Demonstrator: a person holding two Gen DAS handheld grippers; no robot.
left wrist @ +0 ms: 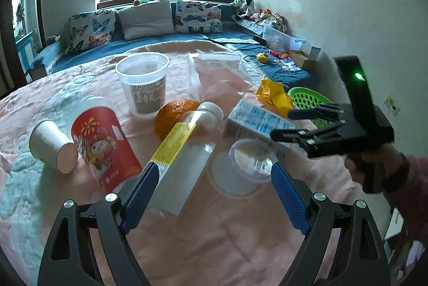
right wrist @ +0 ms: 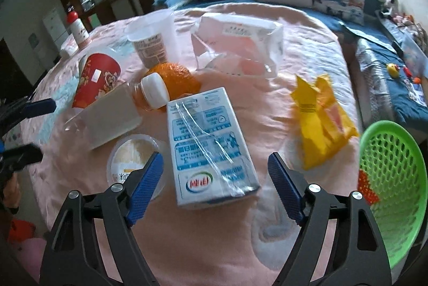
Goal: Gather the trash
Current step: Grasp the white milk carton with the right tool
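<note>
Trash lies on a pink-covered table. My left gripper is open, its jaws either side of the base of a lying clear bottle with a yellow label and white cap. My right gripper is open around the near end of a blue-white milk carton, which also shows in the left wrist view. A small lidded cup sits left of the carton. A yellow wrapper lies to its right. A green basket stands at the table's right edge.
A red paper cup and a white paper cup lie at left. An orange, a clear labelled tub and a clear plastic bag are behind. A bed with cushions lies beyond.
</note>
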